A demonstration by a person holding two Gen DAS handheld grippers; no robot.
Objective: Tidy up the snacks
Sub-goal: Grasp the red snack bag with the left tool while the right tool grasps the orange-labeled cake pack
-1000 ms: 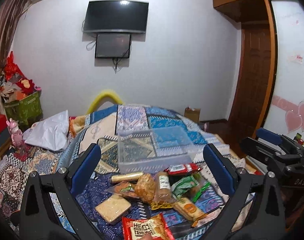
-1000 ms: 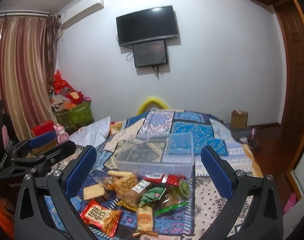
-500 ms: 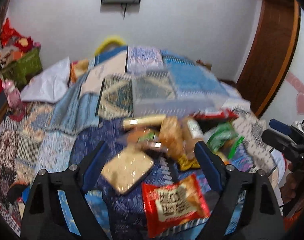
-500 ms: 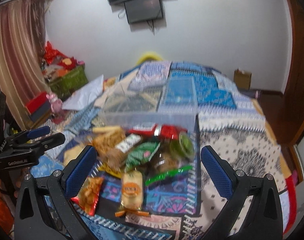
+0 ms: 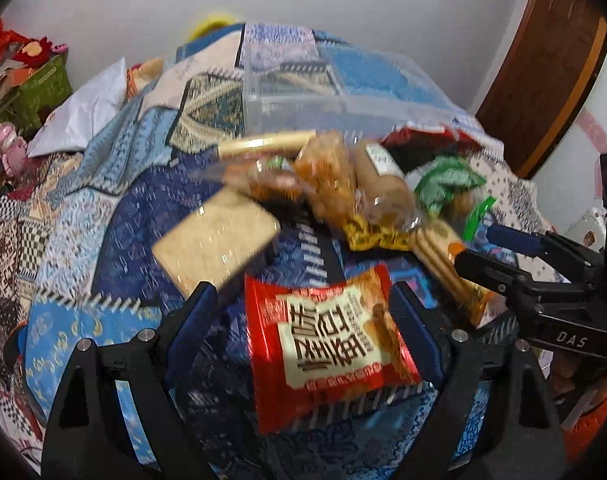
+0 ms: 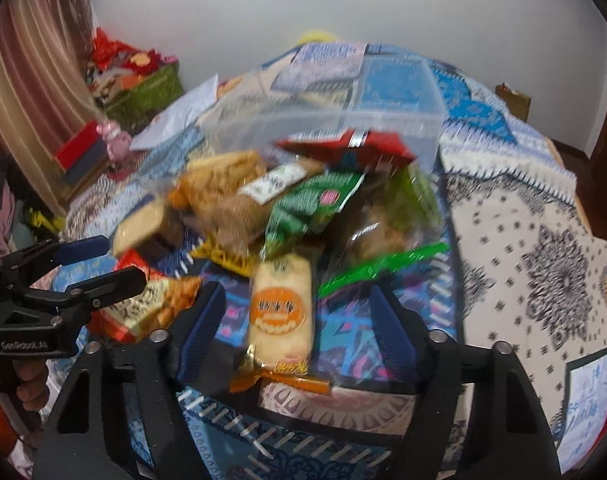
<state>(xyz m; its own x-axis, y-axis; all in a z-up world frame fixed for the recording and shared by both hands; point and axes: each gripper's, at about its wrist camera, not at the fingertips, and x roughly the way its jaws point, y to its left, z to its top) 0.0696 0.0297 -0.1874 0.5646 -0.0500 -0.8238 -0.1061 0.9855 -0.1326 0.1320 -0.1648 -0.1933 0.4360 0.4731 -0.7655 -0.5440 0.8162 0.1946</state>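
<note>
A pile of snack packets lies on a patterned blue bedspread. My left gripper [image 5: 303, 300] is open, its jaws on either side of a red packet with Chinese writing [image 5: 327, 344]. A pale cracker pack [image 5: 215, 240] lies to its left. My right gripper [image 6: 297, 300] is open around a cream and orange biscuit pack [image 6: 281, 308]. A green packet [image 6: 307, 208], a red packet [image 6: 347, 148] and a tan roll [image 6: 259, 196] lie beyond. A clear plastic box [image 6: 335, 92] stands empty behind the pile; it also shows in the left wrist view [image 5: 303, 84].
The right gripper [image 5: 523, 264] shows at the right of the left wrist view, the left gripper [image 6: 79, 268] at the left of the right wrist view. A white pillow [image 5: 87, 112], a green bin [image 6: 143, 92] and a wooden door [image 5: 543, 72] border the bed.
Both grippers have dropped and moved forward toward the snack pile. The red packet now sits between the left jaws and the biscuit pack between the right jaws.
</note>
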